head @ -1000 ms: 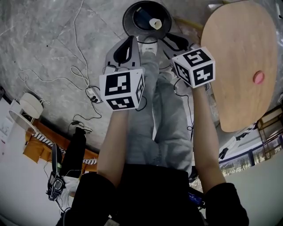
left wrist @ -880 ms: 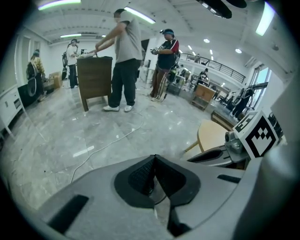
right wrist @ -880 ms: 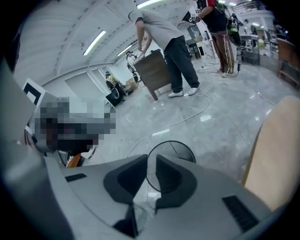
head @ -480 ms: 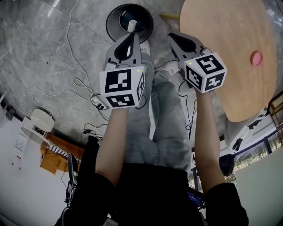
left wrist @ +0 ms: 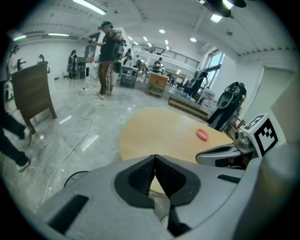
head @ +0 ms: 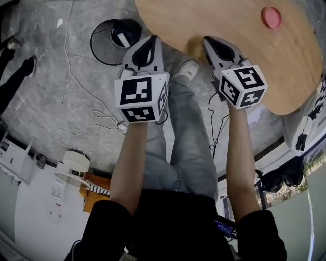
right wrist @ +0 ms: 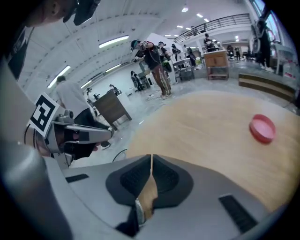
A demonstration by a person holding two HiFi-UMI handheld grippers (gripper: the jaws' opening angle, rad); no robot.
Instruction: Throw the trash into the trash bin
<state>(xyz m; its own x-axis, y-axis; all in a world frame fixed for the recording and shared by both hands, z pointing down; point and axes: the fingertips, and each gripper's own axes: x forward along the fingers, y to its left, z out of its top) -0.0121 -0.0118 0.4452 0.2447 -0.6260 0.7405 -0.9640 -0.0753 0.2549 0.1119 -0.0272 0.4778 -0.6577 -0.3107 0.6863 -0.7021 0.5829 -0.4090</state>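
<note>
The left gripper (left wrist: 154,158) and the just-closed right gripper (right wrist: 151,157) are clenched, empty. The pink disc (right wrist: 262,128) is judged light and rigid, to be pinched across its rim.

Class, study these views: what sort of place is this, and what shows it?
Probably a large open workshop or lab hall: a grey stone floor with loose cables, long ceiling strip lights, and people standing near distant work benches.
</note>
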